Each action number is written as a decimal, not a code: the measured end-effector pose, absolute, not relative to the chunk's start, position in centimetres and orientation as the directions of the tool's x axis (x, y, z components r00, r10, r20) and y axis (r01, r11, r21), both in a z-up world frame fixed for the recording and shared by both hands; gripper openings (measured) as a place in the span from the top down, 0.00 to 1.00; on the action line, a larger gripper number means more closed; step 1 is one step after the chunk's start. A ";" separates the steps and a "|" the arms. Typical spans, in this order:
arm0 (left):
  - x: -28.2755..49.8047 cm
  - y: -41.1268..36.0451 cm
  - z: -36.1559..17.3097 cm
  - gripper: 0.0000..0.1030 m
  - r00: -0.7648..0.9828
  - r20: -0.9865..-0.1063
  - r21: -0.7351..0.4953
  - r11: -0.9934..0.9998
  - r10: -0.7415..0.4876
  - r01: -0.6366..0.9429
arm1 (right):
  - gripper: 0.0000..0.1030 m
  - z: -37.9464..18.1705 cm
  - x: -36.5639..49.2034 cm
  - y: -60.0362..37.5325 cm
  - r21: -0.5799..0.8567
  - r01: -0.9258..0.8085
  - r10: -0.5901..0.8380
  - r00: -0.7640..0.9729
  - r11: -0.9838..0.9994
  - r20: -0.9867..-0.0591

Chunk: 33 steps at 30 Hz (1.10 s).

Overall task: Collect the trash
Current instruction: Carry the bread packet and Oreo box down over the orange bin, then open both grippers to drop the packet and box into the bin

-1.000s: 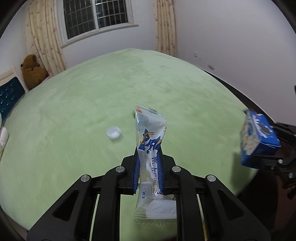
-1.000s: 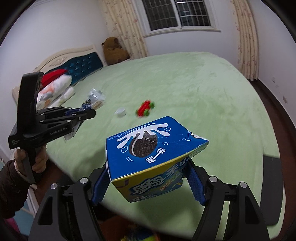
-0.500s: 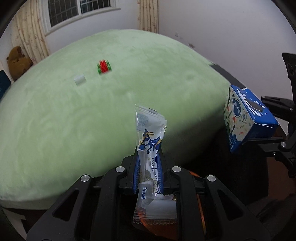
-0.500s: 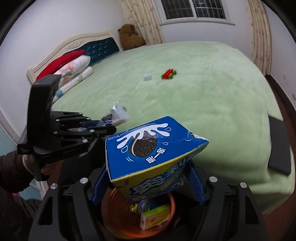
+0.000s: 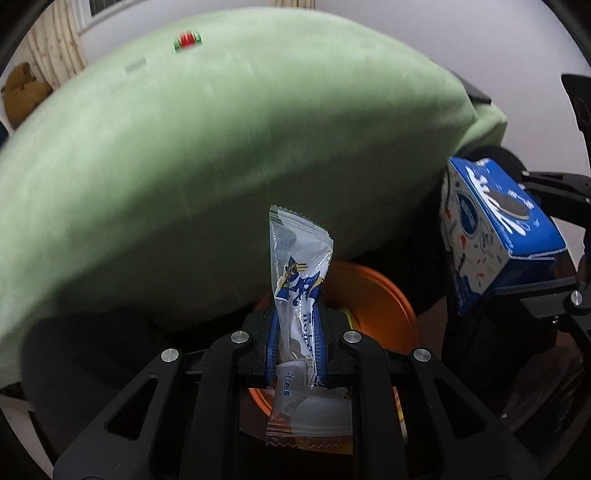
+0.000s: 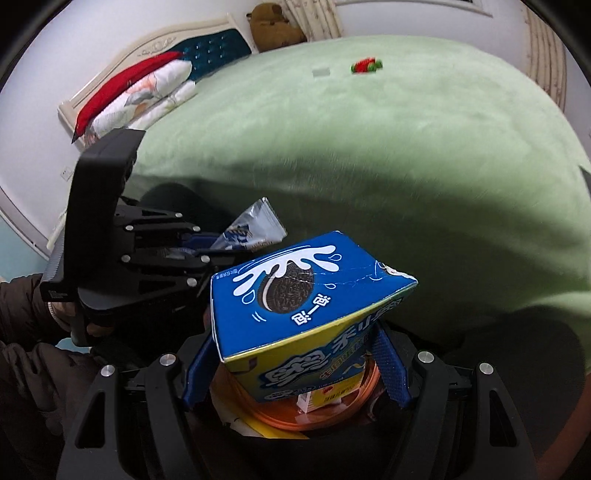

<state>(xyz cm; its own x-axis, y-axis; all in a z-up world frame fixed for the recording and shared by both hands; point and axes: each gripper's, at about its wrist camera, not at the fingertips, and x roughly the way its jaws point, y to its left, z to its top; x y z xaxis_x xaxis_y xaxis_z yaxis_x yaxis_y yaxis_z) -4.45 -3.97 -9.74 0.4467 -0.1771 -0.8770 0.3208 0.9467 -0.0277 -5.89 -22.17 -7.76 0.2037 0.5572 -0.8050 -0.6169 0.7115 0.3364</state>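
My left gripper is shut on a clear and blue snack wrapper and holds it upright above an orange bin. My right gripper is shut on a blue cookie box and holds it over the same orange bin, which has yellow and white trash inside. The box also shows in the left wrist view, and the wrapper in the right wrist view. A red and green wrapper and a small white piece lie far back on the green bed.
The green bed rises just behind the bin. Pillows and a blue headboard stand at its far left, with a brown teddy bear. A dark flat object lies at the bed's right edge.
Both grippers have dropped lower beside the bed's edge with their trash still held. The orange bin has come into plain view beneath them.
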 end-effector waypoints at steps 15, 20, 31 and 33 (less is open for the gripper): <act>-2.0 -3.8 -15.4 0.85 0.284 -0.950 -0.046 0.954 -0.133 0.296 | 0.30 -13.6 -4.8 -19.4 0.357 -0.636 0.479 0.023 0.684 -0.877; -1.0 -4.3 -17.0 0.85 0.230 -0.967 -0.035 0.954 -0.107 0.297 | 0.30 -14.8 -4.3 -18.6 0.366 -0.641 0.458 -0.025 0.674 -0.889; 1.1 -4.6 -18.4 0.25 0.145 -0.984 -0.054 0.956 -0.099 0.287 | 0.23 -16.4 -3.9 -17.0 0.344 -0.656 0.399 -0.071 0.672 -0.914; 1.3 -4.7 -18.6 0.25 0.136 -0.987 -0.045 0.957 -0.088 0.287 | 0.21 -16.3 -3.8 -16.9 0.346 -0.657 0.399 -0.073 0.670 -0.914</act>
<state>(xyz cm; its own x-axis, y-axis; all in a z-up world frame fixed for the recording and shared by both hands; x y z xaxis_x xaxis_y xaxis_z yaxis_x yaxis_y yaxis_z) 1.34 -4.67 -18.57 0.1357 -0.0877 -0.9869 0.2874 0.9567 -0.0455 -3.82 -16.85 -16.28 -0.0734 0.3994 -0.9138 -0.6566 0.6703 0.3457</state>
